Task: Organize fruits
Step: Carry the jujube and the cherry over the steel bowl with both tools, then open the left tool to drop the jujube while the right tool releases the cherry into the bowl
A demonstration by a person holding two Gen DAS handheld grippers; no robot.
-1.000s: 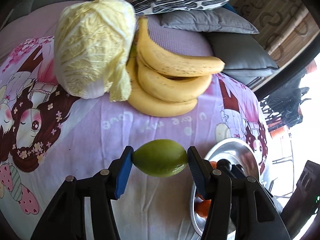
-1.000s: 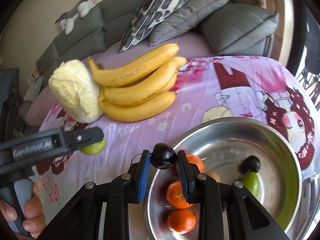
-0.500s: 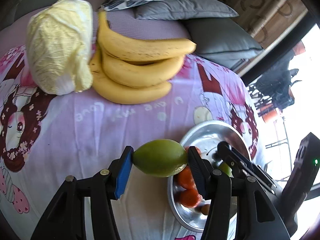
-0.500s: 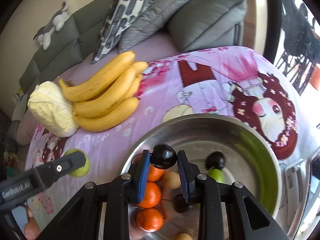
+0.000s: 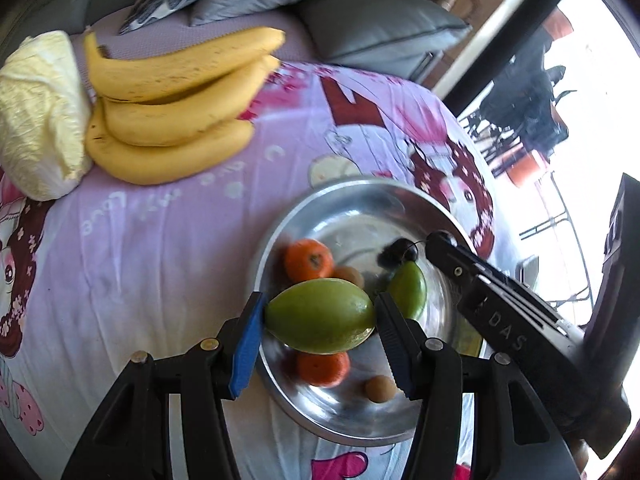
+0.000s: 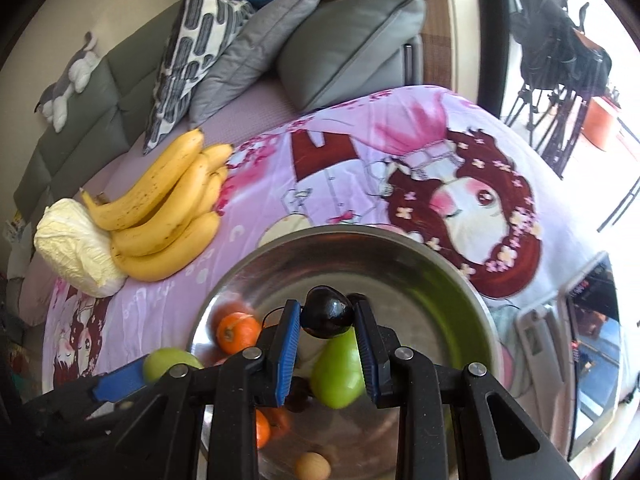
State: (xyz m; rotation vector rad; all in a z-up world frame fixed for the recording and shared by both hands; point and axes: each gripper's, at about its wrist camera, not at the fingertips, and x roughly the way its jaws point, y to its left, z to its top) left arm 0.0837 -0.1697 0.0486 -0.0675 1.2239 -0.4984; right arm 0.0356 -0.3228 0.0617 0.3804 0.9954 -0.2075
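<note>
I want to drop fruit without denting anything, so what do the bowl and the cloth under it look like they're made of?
The bowl looks like stainless steel: silvery, shiny, mirroring the fruit's colours. The cloth under it looks like soft printed fabric, matte and wrinkled, probably cotton or polyester; the pictures can't settle which.

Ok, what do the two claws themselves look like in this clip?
Both match: the left claw and right claw have black plastic scissor-like arms with silver rivets. The fingers carry blue ridged pads. In the left view, the right claw's body shows white lettering, partly readable as "DAS". No sleeves visible.
</note>
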